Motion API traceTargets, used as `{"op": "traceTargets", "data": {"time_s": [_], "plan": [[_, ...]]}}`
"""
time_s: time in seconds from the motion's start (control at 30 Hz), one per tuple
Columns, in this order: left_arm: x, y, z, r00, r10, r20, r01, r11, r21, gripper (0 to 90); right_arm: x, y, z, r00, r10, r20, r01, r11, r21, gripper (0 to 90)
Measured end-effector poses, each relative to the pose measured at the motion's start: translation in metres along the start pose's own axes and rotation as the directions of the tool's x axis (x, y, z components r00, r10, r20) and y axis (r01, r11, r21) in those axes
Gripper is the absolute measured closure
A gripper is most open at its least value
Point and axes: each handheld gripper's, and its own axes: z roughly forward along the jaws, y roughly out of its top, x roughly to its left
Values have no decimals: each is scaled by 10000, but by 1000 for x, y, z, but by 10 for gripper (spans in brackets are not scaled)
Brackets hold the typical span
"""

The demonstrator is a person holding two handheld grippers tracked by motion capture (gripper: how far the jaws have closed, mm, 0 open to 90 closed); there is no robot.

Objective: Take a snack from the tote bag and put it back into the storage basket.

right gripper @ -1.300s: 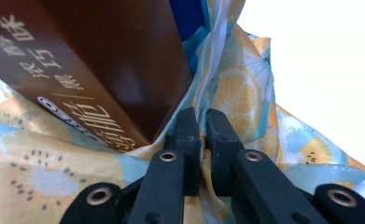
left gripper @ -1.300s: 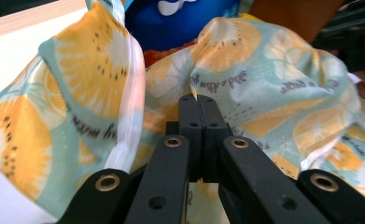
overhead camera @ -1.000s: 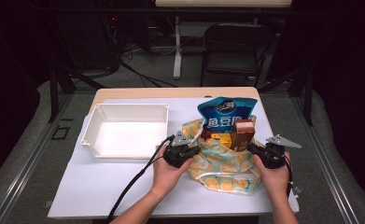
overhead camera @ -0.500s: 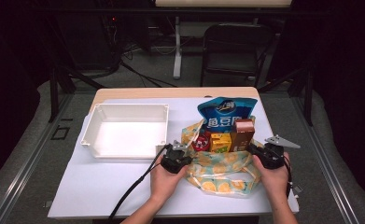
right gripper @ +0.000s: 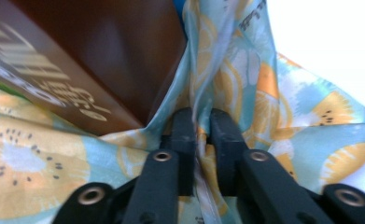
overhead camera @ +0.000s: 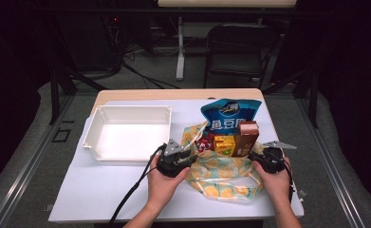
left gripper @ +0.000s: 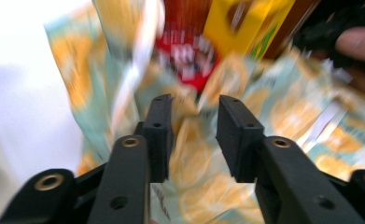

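Fruit-print cloth bag (overhead camera: 221, 178) beside the white tray (overhead camera: 126, 133) gets opened: right claw (right gripper: 201, 123) pinches its edge, left claw (left gripper: 194, 116), just spreading, must regrip.

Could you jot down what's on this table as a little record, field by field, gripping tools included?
Surface: white sheet covering a wooden table
Container: white rectangular plastic bin, empty
Cloth: fruit-print fabric bag, light blue with orange slices
On the cloth: blue snack pouch, brown carton, yellow carton, red packet
Left hand-held gripper: jaws apart, just been opening, nothing pinched, cloth beyond them
Right hand-held gripper: pinching a fold of the cloth beside the brown carton
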Motion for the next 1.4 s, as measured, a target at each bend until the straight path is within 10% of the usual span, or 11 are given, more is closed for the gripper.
{"op": "traceTargets", "data": {"time_s": [0.1,0.13,0.4,0.57,0.67,0.97,1.13,1.27,1.4], "plan": [[0,12,-11,9998,191,-102,-196,9987,-466,636,-2,2,-7,10000,61,68,-60,9999,-157,708],[5,17,-13,9996,174,-220,-188,9977,-644,606,-6,6,-19,9976,580,-382,-616,9930,-1009,628],[25,26,10,9962,-502,-708,440,9953,-857,506,-3,15,-39,9999,100,125,-64,9656,-2599,535],[31,22,30,9943,-737,-772,676,9946,-784,712,-4,19,-35,9982,28,591,151,9538,-3001,528],[29,16,41,9925,-599,-1068,584,9981,-173,885,-5,19,-24,9997,102,203,-42,9621,-2728,632],[30,2,56,9894,-112,-1446,262,9944,1023,900,-1,18,-7,9999,-114,-97,93,9809,-1940,897],[25,-12,66,9838,209,-1780,44,9901,1406,900,-2,17,-1,9998,-169,49,175,9905,-1362,900],[26,-16,69,9830,229,-1824,96,9845,1751,900,-10,6,20,9985,467,284,-471,9988,138,900],[24,-18,67,9824,104,-1865,207,9862,1644,898,-15,6,18,9967,799,174,-802,9966,201,900]]}}
